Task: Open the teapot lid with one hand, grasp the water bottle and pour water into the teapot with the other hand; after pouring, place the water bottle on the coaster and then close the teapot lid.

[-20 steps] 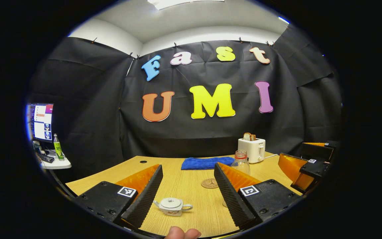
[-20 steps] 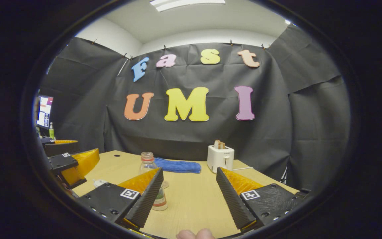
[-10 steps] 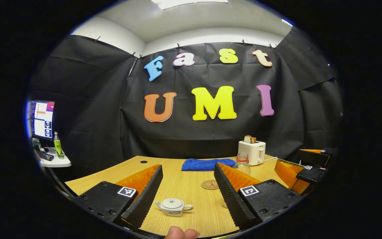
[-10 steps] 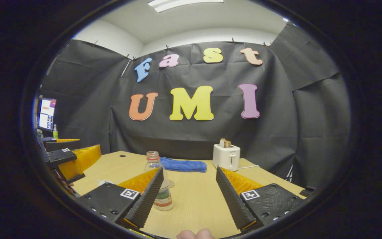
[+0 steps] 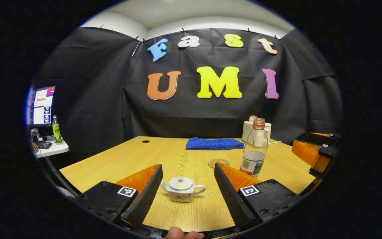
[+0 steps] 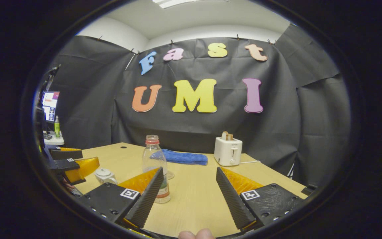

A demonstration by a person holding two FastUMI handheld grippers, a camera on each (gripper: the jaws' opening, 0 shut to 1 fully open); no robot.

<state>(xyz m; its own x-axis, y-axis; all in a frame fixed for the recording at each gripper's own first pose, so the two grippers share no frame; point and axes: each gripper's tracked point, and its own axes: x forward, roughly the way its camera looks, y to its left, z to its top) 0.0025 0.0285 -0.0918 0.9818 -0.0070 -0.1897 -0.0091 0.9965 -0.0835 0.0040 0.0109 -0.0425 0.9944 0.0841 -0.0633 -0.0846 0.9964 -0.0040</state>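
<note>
1. Left tool [image 5: 187, 186]: we record its fingers spread wide above the near edge of the tabletop [image 5: 128, 159], holding nothing.
2. Teapot [image 5: 181, 189]: white, lid on, standing upright on the tabletop between the left tool's fingers, touching neither. In the right gripper view we see it [image 6: 104, 175] at far left, beside the other tool.
3. Right tool [image 6: 189, 189]: we note its fingers also wide apart and holding nothing.
4. Water bottle [image 6: 155, 166]: clear, uncapped, with a red neck ring, partly filled, upright on the tabletop just behind the right tool's left finger; we cannot tell whether they touch. In the left gripper view it [image 5: 254, 149] stands right of the teapot and farther back.
5. Coaster [image 5: 219, 163]: round, lying flat beyond the teapot, just left of the bottle, apart from it.
6. Blue cloth [image 5: 214, 143]: folded, at the far edge.
7. White toaster [image 6: 228, 151]: far right, bread in its slot.
</note>
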